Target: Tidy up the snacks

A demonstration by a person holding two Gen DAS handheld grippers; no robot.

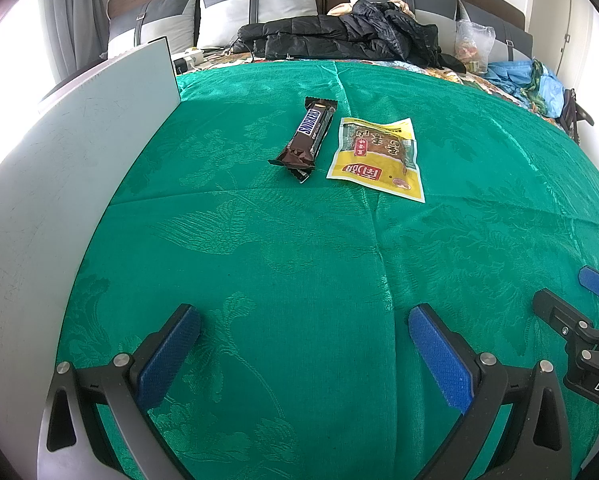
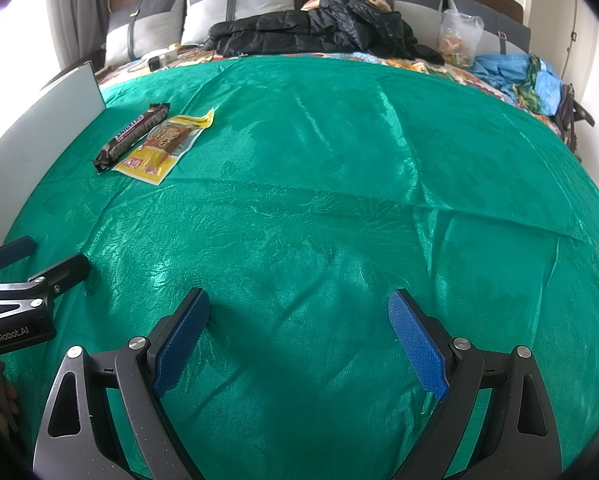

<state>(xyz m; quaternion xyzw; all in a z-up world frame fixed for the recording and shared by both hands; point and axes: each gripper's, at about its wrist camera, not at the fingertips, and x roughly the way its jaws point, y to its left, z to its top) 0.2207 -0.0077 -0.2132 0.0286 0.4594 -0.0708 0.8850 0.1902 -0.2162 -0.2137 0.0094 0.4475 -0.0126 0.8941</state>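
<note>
A brown Snickers bar point(image 1: 305, 136) lies on the green cloth point(image 1: 299, 248), and a yellow snack packet point(image 1: 377, 156) lies flat just to its right. Both sit well ahead of my left gripper point(image 1: 304, 320), which is open and holds nothing. In the right wrist view the Snickers bar point(image 2: 133, 136) and the yellow packet point(image 2: 165, 146) lie far off to the upper left, touching side by side. My right gripper point(image 2: 299, 304) is open over bare green cloth point(image 2: 339, 200). Each gripper shows at the edge of the other's view.
A pale grey board point(image 1: 71, 168) stands upright along the left edge of the cloth. Beyond the cloth lie a black puffy jacket point(image 1: 339, 36), grey pillows point(image 1: 255, 12), a clear bag of snacks point(image 1: 473, 46) and blue fabric point(image 1: 527, 80) at the far right.
</note>
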